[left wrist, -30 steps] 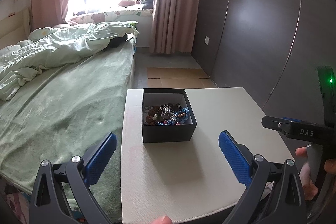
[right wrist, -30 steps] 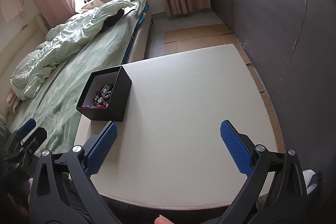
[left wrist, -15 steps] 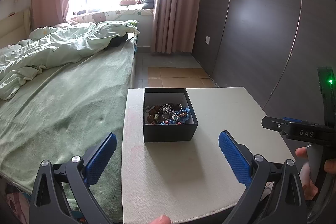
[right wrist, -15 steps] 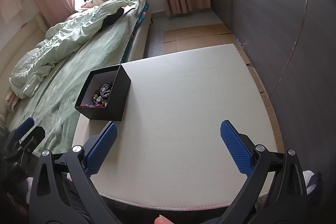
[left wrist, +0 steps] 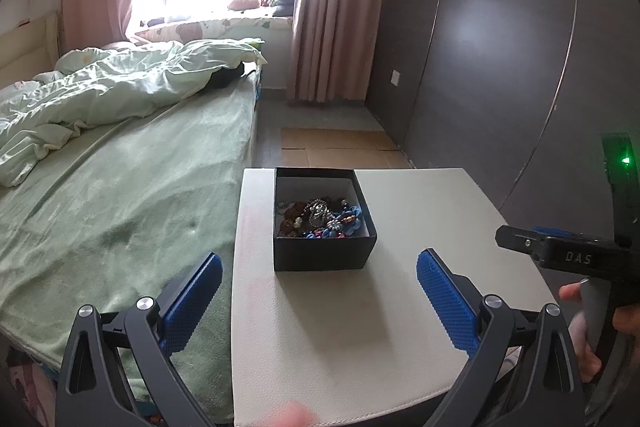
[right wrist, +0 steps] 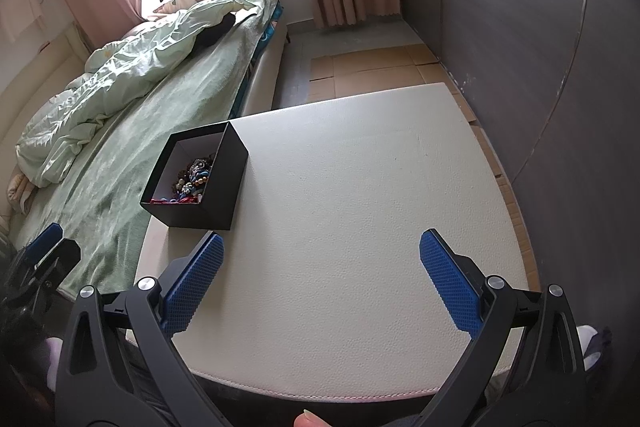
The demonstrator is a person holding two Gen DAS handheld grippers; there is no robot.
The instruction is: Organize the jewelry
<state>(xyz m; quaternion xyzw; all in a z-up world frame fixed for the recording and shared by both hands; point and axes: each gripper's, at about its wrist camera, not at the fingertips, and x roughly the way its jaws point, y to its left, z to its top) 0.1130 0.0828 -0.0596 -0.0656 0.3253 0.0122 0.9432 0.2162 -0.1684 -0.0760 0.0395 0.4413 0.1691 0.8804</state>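
Two grippers, left gripper (left wrist: 318,285) and right gripper (right wrist: 320,267), gape wide, empty | black box (left wrist: 324,251) frame centre on white table (left wrist: 360,339) | jewelry (left wrist: 320,221) tangled, pieces indistinct | right hand (left wrist: 592,331) cut off lower right

I could read only one text, the pale letters "DAS", which stood on the black side of my right gripper (left wrist: 576,257) as it appeared in the left wrist view.
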